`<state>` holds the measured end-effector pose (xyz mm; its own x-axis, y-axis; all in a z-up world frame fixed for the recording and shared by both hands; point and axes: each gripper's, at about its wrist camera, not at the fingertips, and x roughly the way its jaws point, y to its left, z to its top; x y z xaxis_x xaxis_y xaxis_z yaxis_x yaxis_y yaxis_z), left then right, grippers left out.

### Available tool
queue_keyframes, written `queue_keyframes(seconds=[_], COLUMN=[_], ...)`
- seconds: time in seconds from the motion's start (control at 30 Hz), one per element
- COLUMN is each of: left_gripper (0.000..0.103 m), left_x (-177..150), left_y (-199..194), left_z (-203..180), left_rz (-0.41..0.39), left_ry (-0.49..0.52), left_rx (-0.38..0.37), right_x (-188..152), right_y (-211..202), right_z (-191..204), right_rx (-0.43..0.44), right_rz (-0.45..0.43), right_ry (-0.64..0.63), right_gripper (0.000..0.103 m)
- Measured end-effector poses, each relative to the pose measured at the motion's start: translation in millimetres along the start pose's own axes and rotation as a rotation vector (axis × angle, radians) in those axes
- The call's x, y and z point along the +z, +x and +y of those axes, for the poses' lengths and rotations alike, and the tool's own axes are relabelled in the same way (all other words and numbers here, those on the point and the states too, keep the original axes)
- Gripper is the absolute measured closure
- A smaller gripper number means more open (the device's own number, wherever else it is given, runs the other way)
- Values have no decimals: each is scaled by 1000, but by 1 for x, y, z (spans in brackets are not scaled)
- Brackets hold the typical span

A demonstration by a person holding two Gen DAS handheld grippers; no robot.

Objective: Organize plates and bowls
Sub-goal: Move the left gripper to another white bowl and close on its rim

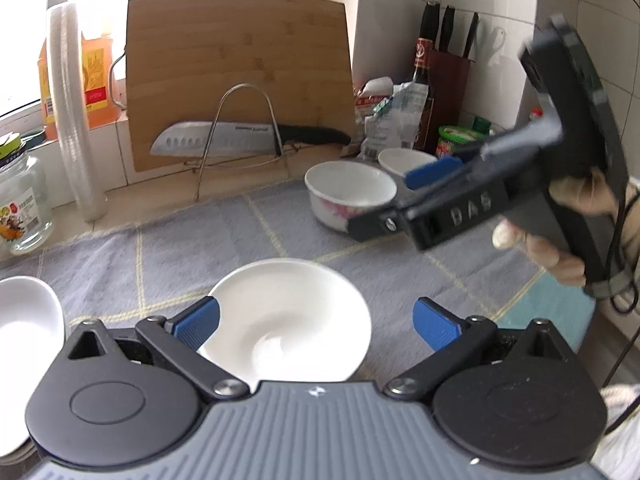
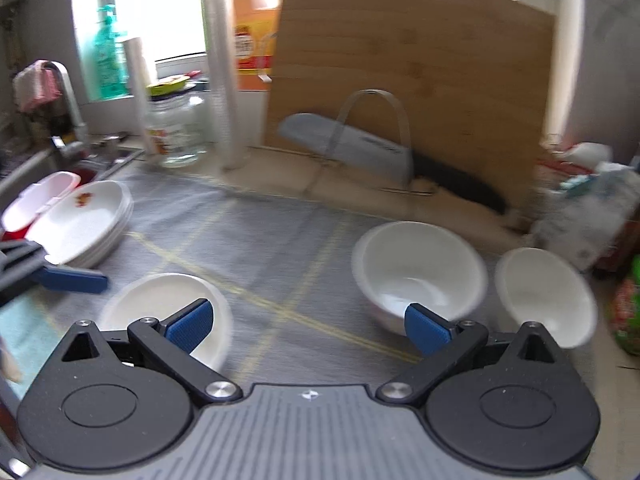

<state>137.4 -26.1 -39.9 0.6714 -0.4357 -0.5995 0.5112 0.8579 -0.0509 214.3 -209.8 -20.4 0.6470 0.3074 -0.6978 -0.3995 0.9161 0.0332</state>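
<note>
My left gripper [image 1: 316, 324] is open above a shallow white bowl [image 1: 288, 320] lying on the blue checked cloth [image 1: 180, 248]; its pads do not touch the bowl. My right gripper [image 1: 396, 200], held in a hand, hovers open over a flower-patterned bowl [image 1: 350, 196], with a smaller white bowl [image 1: 404, 160] behind it. In the right wrist view, which is blurred, the right gripper [image 2: 307, 328] is open with nothing in it. The shallow bowl [image 2: 160, 300] lies at its lower left, the larger bowl [image 2: 420, 276] and the small bowl [image 2: 544, 296] to its right. A stack of plates [image 2: 84, 224] sits at the left.
A bamboo cutting board [image 1: 240, 76] leans on the back wall, with a knife [image 1: 248, 140] in a wire rack before it. A glass jar [image 1: 22, 208], an oil bottle [image 1: 94, 68], a knife block [image 1: 450, 80] and food packets [image 1: 392, 116] line the back. A sink faucet [image 2: 68, 92] stands far left.
</note>
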Motion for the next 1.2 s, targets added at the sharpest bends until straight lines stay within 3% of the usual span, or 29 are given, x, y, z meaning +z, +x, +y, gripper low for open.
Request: queue_keyframes(seconds=[0.17, 0.3, 0.6, 0.8, 1.2], left_gripper=[1, 1, 1, 1, 1], left_x=[17, 32, 64, 87, 124], left_y=[10, 19, 49, 78, 136], left_z=[-8, -19, -38, -38, -26], left_rz=[-3, -3, 14, 88, 150], left_ry=[-2, 19, 30, -16, -82], left_rx=[19, 46, 78, 64, -9], right_x=[-18, -31, -46, -49, -43], right_y=[-4, -5, -4, 2, 24], right_z=[-20, -34, -55, -61, -59], right_rx=[-145, -192, -183, -180, -149], right_rz=[-10, -3, -27, -31, -34], right_ry=[-29, -37, 9, 2, -22], right_gripper=[0, 0, 0, 0, 0])
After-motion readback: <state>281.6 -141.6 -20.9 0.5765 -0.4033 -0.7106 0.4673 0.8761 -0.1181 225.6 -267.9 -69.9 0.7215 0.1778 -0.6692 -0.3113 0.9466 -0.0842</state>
